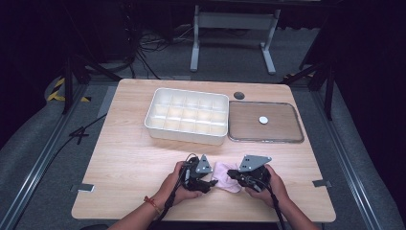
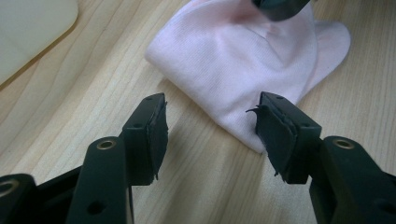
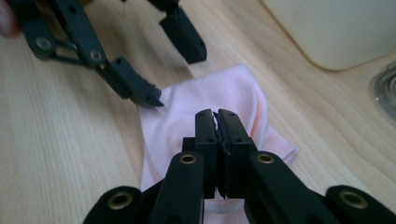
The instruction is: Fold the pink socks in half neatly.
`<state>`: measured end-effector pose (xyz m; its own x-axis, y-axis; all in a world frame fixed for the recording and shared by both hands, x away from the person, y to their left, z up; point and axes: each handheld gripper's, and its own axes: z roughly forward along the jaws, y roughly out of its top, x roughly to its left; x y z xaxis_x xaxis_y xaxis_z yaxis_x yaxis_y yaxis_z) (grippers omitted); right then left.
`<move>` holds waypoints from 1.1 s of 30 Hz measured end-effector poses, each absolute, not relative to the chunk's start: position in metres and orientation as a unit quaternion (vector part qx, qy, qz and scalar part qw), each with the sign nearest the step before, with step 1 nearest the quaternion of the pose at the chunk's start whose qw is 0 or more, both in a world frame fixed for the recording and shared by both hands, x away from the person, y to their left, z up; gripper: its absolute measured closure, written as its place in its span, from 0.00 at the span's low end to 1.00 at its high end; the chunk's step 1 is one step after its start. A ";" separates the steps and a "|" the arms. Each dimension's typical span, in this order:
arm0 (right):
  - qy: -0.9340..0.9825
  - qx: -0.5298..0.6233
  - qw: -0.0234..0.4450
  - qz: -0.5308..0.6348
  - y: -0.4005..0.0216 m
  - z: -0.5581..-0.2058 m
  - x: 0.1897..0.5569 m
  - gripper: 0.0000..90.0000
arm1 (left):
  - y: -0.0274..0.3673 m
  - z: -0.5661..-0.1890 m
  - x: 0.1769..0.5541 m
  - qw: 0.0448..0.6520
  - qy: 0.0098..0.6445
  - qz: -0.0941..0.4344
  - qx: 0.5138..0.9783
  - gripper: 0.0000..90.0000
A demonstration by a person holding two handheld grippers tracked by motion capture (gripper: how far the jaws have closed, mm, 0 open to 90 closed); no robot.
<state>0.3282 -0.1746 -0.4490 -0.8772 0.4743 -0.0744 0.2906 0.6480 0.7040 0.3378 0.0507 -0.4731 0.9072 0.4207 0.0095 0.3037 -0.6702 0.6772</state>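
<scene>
We see the right hand-held gripper (image 3: 217, 116) pinched flat on the pink sock (image 3: 187, 116) at lower centre of the desk (image 1: 124, 163). Our left hand-held gripper (image 2: 210, 116) stands half-open, empty, beside the sock's edge.

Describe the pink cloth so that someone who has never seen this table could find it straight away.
Start at the wooden table and go to its near edge, in front of the white divided tray. There, between the left gripper and the right gripper, lies the pink cloth. It is the one soft, pale pink, folded knit thing there; everything near it is hard and black.
</scene>
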 end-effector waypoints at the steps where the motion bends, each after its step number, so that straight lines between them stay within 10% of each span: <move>1: 0.905 0.210 0.128 0.347 -0.173 -0.453 0.329 0.98 | 0.051 -0.473 0.338 0.352 0.202 0.082 0.910 0.48; 20: 0.908 0.211 0.124 0.341 -0.169 -0.467 0.324 0.99 | 0.048 -0.475 0.339 0.365 0.244 0.040 0.898 0.49; 33: 0.908 0.201 0.129 0.344 -0.170 -0.468 0.323 0.99 | 0.048 -0.473 0.341 0.383 0.244 0.011 0.891 0.83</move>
<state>0.3231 -0.1697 -0.4678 -0.8857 0.4542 -0.0958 0.2766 0.6823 0.6767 0.3406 0.0483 -0.4734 0.8807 0.4428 -0.1680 0.4267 -0.5878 0.6874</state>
